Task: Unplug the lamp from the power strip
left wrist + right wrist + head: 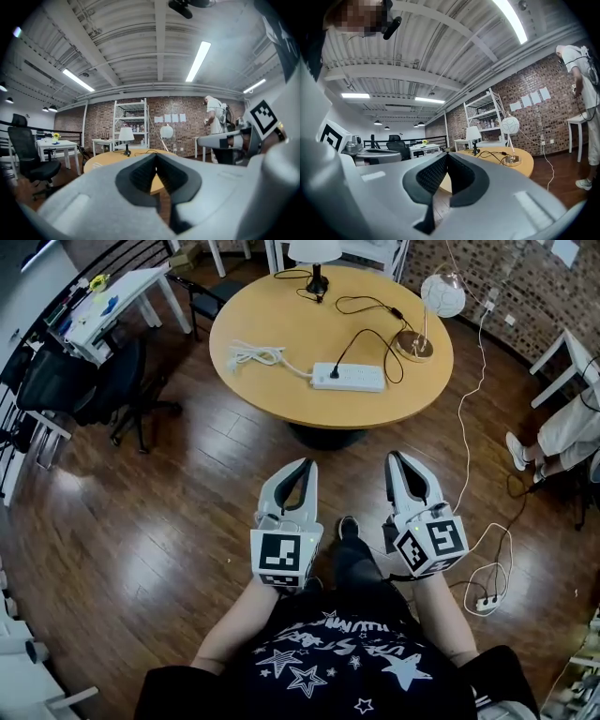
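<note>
A white power strip (349, 377) lies on the round wooden table (281, 395), with a black plug (335, 372) in its left end. From the plug a black cord loops toward the base of a globe lamp (441, 294) at the table's right edge. A second lamp with a white shade (315, 251) stands at the far side. My left gripper (306, 463) and right gripper (394, 456) are held side by side over the floor, well short of the table. Both are shut and empty, with their tips meeting in the left gripper view (156, 155) and the right gripper view (446, 154).
A coiled white cord (255, 355) lies left of the strip. A black office chair (84, 381) and a white desk (112, 301) stand at left. At right are a seated person's legs (562, 432), a white cable and a floor power strip (486, 601). A person (216, 117) stands by the brick wall.
</note>
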The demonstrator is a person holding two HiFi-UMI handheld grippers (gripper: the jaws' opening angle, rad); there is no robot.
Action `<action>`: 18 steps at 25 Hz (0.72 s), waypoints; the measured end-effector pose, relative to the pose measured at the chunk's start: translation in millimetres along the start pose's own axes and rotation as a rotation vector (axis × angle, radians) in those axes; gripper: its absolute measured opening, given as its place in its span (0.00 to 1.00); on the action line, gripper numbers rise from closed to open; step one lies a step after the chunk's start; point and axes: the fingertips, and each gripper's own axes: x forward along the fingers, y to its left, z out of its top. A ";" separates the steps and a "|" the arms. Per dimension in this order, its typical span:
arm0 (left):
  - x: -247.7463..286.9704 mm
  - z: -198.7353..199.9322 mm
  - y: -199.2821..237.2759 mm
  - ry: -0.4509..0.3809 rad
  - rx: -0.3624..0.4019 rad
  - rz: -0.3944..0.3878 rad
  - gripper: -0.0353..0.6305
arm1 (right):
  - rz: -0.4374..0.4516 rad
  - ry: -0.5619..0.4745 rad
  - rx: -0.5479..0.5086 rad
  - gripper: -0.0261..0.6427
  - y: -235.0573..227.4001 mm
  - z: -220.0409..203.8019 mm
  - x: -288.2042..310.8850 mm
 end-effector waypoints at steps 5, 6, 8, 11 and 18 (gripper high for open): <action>51.2 1.9 7.1 -0.003 0.003 0.027 0.06 | 0.017 0.000 0.015 0.05 -40.5 4.2 42.0; 62.2 2.1 8.7 -0.004 0.001 0.033 0.06 | 0.022 0.001 0.013 0.05 -48.1 4.9 50.6; 82.9 1.6 10.9 -0.002 0.002 0.040 0.06 | 0.033 0.005 0.004 0.05 -62.3 6.3 66.0; 110.2 0.3 12.0 0.011 0.014 0.051 0.06 | 0.042 0.009 0.006 0.05 -87.3 8.3 85.2; 159.5 -1.9 14.5 0.066 0.000 0.088 0.06 | 0.073 0.017 0.031 0.05 -132.8 11.7 119.3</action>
